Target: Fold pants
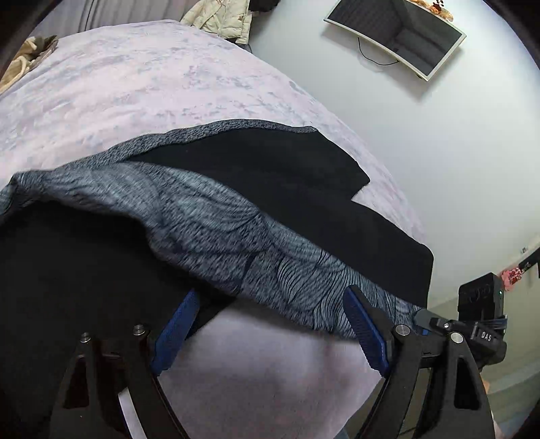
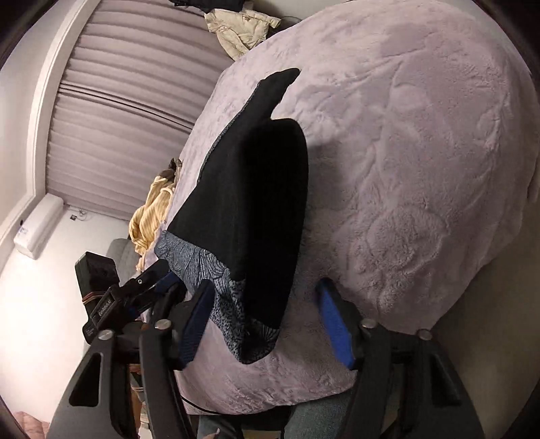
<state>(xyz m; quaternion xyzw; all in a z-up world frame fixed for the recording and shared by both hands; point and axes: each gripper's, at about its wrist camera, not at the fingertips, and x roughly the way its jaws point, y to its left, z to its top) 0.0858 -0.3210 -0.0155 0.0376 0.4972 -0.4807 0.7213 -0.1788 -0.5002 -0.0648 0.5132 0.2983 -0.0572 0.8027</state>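
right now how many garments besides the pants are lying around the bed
2. A cream jacket off the bed's far end, and a yellow striped garment at its edge. Others may be hidden.

White letters reading "DAS" appear on a black clamp block point(image 1: 486, 337) at four o'clock. In the right wrist view, a black block point(image 2: 105, 305) at eight o'clock carries small, blurred lettering, unreadable.

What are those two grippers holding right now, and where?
Nothing. Both the left gripper and the right gripper stand open over the near edge of the pants, clamping no fabric.
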